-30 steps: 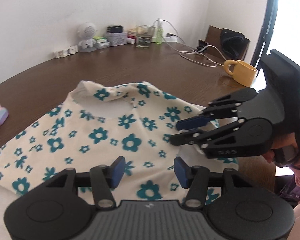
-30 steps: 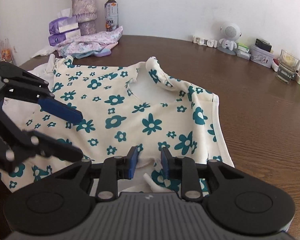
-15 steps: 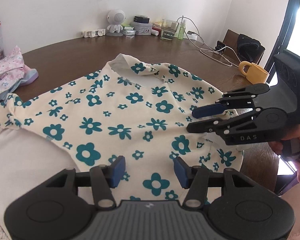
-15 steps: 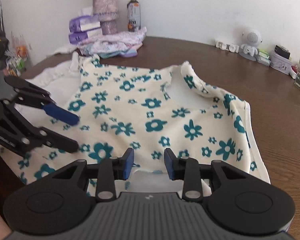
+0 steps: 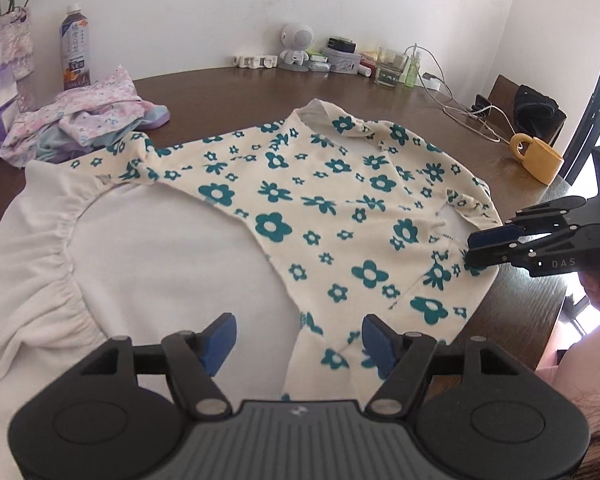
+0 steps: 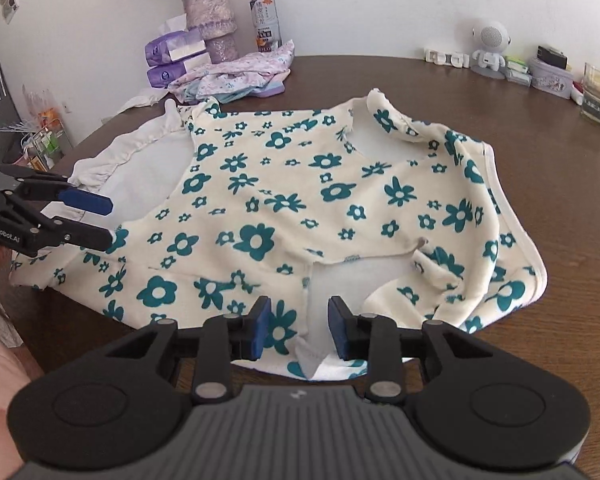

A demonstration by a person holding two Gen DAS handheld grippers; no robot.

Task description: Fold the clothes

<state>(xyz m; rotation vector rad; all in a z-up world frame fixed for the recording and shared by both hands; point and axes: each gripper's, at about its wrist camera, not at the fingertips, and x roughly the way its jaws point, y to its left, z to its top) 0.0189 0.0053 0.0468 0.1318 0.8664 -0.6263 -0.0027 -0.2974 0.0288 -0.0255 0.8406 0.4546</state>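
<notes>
A cream shirt with teal flowers point(image 5: 340, 216) lies spread on the brown table, partly over a white garment point(image 5: 140, 248); it also shows in the right wrist view point(image 6: 300, 208). My left gripper point(image 5: 296, 338) is open above the near hem, over the edge between white cloth and flowered shirt, holding nothing. My right gripper point(image 6: 296, 330) is open at the shirt's near edge, with the cloth lying under the gap. The right gripper also shows in the left wrist view point(image 5: 476, 246) at the shirt's right side. The left gripper shows in the right wrist view point(image 6: 96, 220) at the left side.
A pile of pink and lilac clothes point(image 5: 84, 120) lies at the back left, by a bottle point(image 5: 75, 52) and a vase point(image 6: 214, 20). A yellow mug point(image 5: 538, 158), cables, a glass point(image 5: 388, 68) and a small robot figure point(image 5: 296, 46) stand along the back and right.
Both grippers have pulled back and away from the shirt, so more of it and the white garment shows. The right gripper's jaws have opened wider. The shirt lies flatter.
</notes>
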